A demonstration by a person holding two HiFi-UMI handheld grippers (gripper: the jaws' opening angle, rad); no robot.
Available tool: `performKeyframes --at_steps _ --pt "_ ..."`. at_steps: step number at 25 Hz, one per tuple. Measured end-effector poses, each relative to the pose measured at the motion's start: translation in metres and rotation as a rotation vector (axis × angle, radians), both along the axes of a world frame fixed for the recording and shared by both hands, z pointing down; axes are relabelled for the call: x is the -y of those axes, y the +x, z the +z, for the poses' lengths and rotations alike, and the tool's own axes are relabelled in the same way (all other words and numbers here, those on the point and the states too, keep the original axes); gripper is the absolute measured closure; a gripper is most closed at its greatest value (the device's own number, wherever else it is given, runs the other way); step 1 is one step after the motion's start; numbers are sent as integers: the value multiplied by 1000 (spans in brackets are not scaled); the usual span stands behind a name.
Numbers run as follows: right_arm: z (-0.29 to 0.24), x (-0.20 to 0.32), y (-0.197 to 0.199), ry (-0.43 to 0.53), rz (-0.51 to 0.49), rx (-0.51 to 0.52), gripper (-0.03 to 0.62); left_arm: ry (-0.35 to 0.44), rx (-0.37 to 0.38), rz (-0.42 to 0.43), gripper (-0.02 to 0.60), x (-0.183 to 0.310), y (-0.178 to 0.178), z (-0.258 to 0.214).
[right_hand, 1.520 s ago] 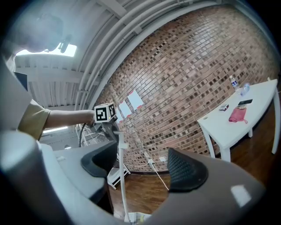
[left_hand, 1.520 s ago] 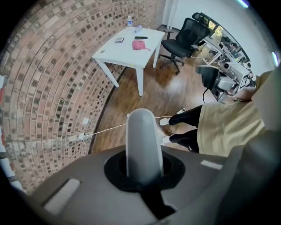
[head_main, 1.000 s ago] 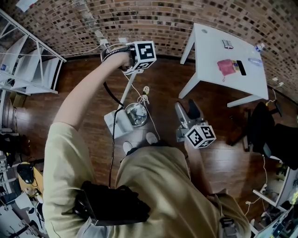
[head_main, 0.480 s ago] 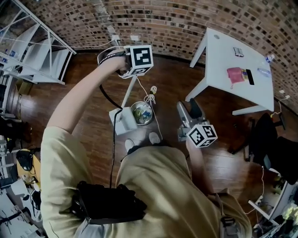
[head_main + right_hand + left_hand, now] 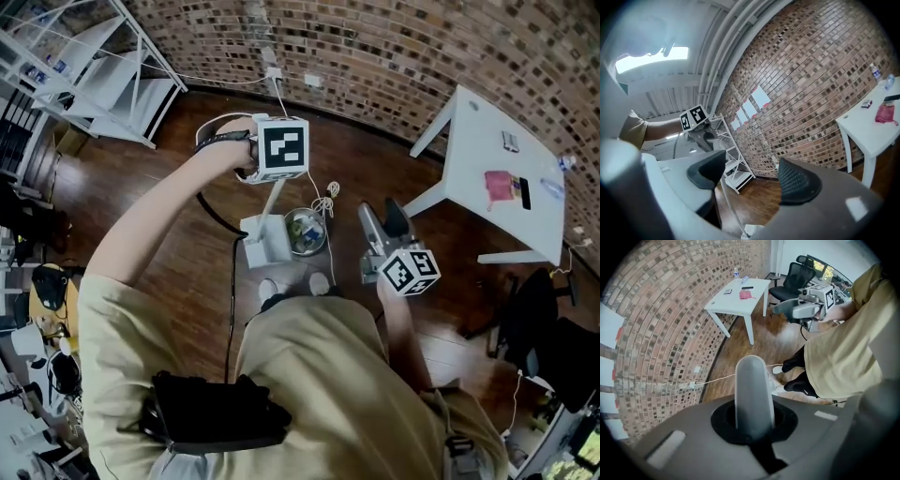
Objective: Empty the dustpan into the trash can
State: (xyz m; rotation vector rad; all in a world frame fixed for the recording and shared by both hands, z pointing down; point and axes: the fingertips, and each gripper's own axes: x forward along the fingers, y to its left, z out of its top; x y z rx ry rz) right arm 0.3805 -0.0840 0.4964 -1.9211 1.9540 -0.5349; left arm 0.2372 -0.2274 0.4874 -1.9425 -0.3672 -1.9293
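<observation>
On the dark wooden floor (image 5: 103,187), just ahead of the person's 2 shoes (image 5: 320,281), a small round trash can (image 5: 287,232) is seen, with mixed litter inside it. The white dustpan (image 5: 261,246) is placed just beside it, at its left side in the head view; whether the pan touches the floor or the can cannot be told. From the pan a long pale handle (image 5: 270,202) rises to the left gripper (image 5: 279,150), which is pointed straight down. In the left gripper view the 2 jaws are clenched around the rounded top of this handle — its end stands out between them — so the dustpan is held by the handle only.

The right gripper (image 5: 380,223) is held level at the right of the can, well apart from the dustpan. Its 2 jaws are released: a clear gap is seen between the black pads (image 5: 799,180), nothing is gripped, and they have just been closing a little. Through this gap the thin handle is seen in the distance, before a brick wall (image 5: 811,70).

A white cable (image 5: 325,202) is lying near the can. A white table (image 5: 478,131) with a few small things on it is standing to the right, and a white metal shelf rack (image 5: 122,75) is placed at the upper left, both near the wall.
</observation>
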Motion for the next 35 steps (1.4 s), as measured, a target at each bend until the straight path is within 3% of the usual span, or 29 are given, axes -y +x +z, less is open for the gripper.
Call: performKeyframes --at_steps 5,9,14,19,28,35 --pt "-6 26 -33 4 -53 -9 255 104 19 -9 581 34 -54 -11" --pt "-8 39 -60 1 -82 -22 256 113 -1 -63 581 56 -97 -16" --pt "-13 60 -83 4 -120 -27 261 33 -65 -155 581 62 -141 -18" --pt "-13 81 -109 4 -166 -27 270 12 -133 -225 581 68 -179 -21" --pt "-12 115 -173 -5 -283 -28 273 -41 -303 -433 581 90 -241 -36" --pt "-10 138 -208 -10 -340 -26 273 -23 -287 -521 581 106 -299 -23"
